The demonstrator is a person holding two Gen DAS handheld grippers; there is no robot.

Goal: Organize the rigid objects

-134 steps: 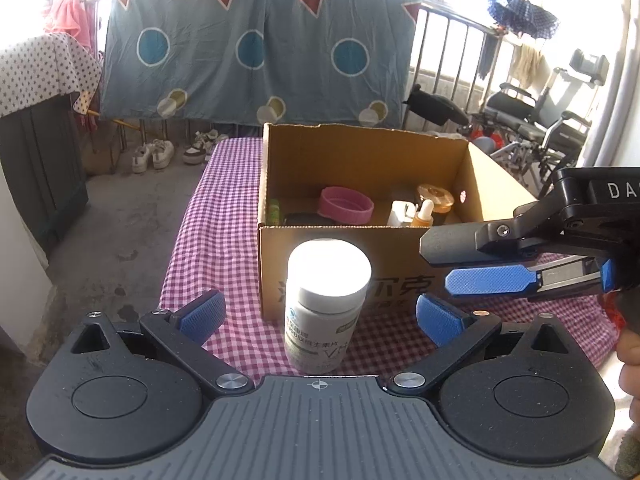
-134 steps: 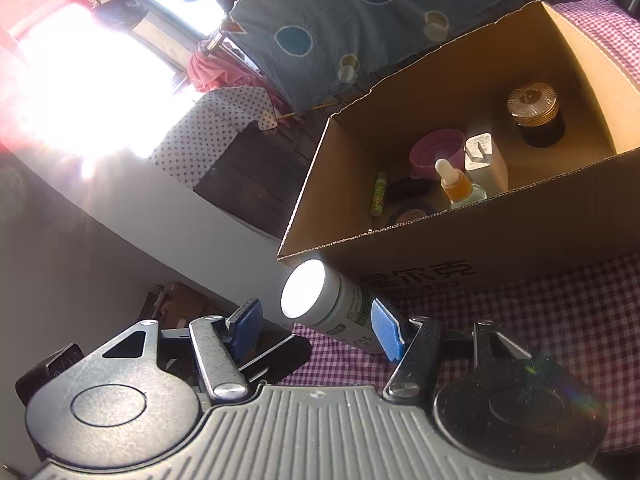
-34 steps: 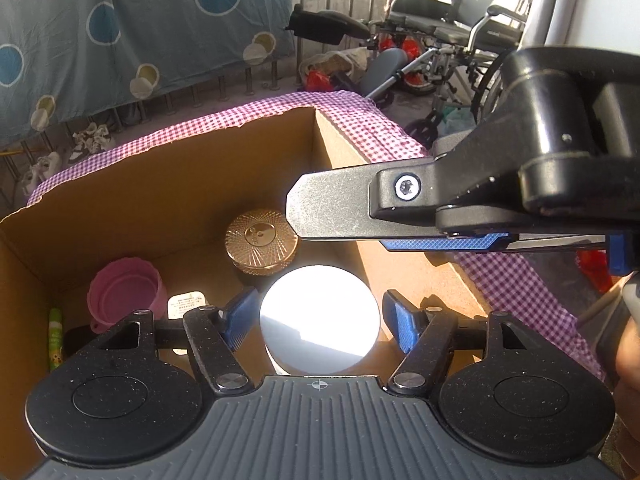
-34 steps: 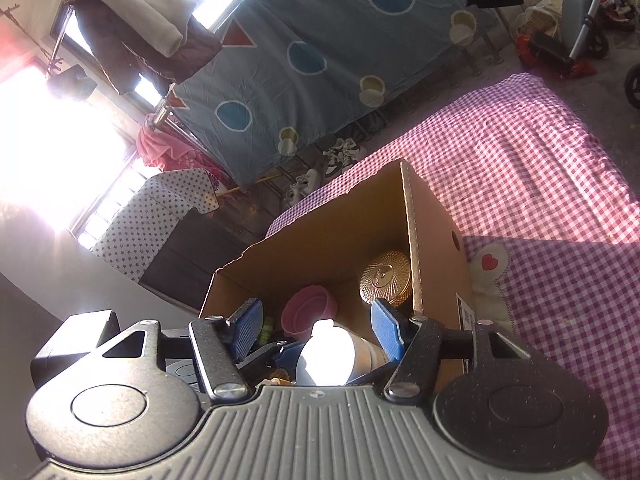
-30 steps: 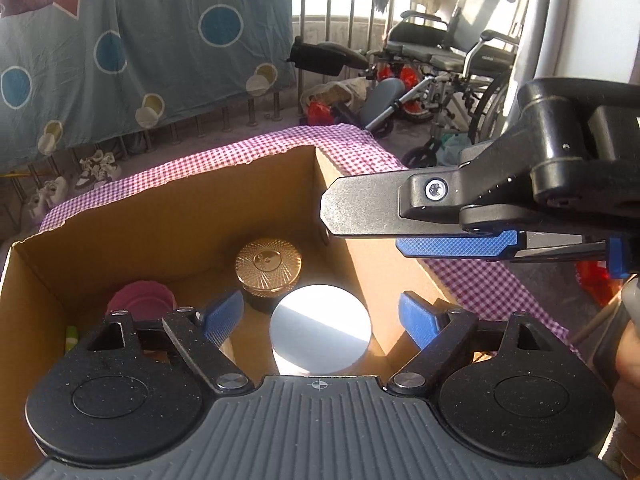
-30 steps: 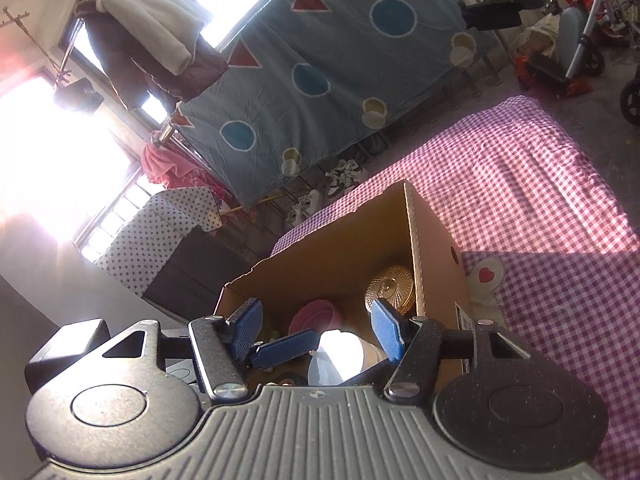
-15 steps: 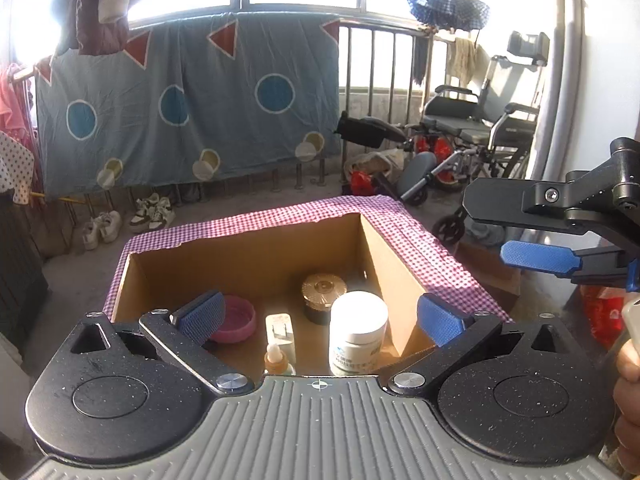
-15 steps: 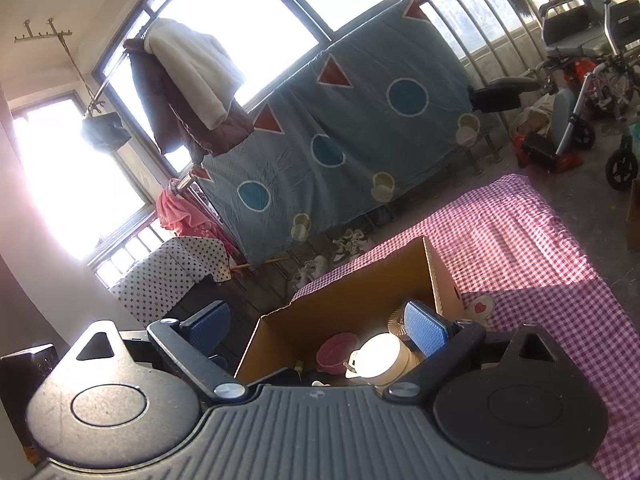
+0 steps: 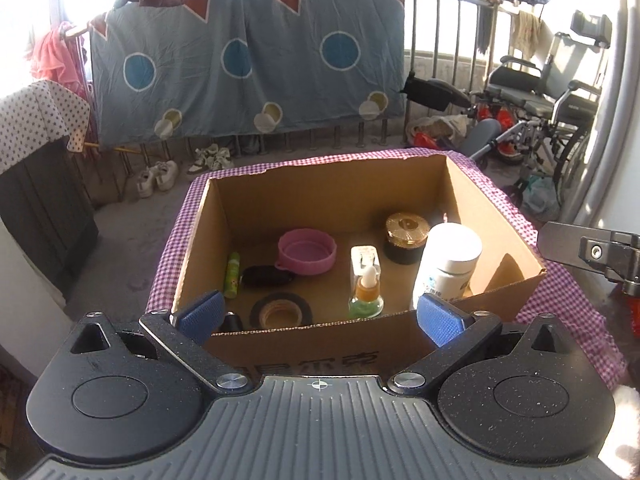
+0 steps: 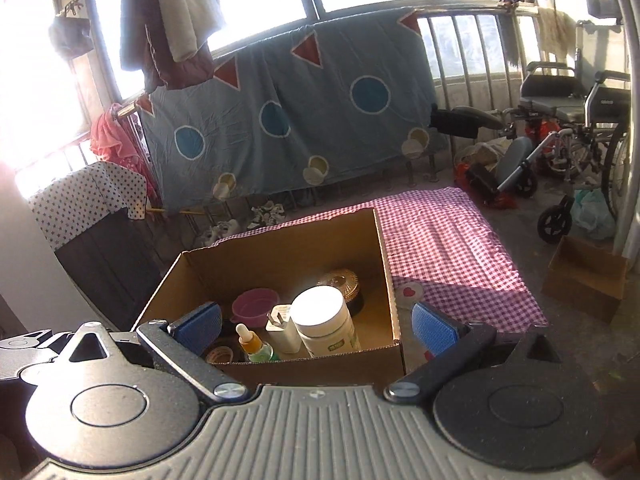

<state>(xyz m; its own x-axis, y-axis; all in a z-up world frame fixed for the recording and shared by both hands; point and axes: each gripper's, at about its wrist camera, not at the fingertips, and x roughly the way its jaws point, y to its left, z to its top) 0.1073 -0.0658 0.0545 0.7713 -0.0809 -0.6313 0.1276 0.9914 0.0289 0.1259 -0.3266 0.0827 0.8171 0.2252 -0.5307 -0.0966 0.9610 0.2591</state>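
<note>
White bottle (image 9: 447, 258) sits upright in the box (image 9: 496, 216), right side, beside the gold-lid jar (image 9: 406, 237); left gripper (image 9: 318, 316) and right gripper (image 10: 316, 326) jaws just spread wide, empty, short of it; checked cloth (image 10: 444, 240) covers the desk; wheelchair (image 10: 568, 120) behind.

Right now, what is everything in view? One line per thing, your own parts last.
cardboard box: 1, brown, on the checked cloth
checked cloth: 1, pink-white, under box
white bottle: 1, upright, box right
gold-lidded jar: 1, black, behind bottle
dropper bottle: 1, amber-green, box centre
pink bowl: 1, box middle
tape roll: 1, black, box front
green tube: 1, box left
wheelchair: 1, far right
left claw: open, empty
right claw: open, empty
</note>
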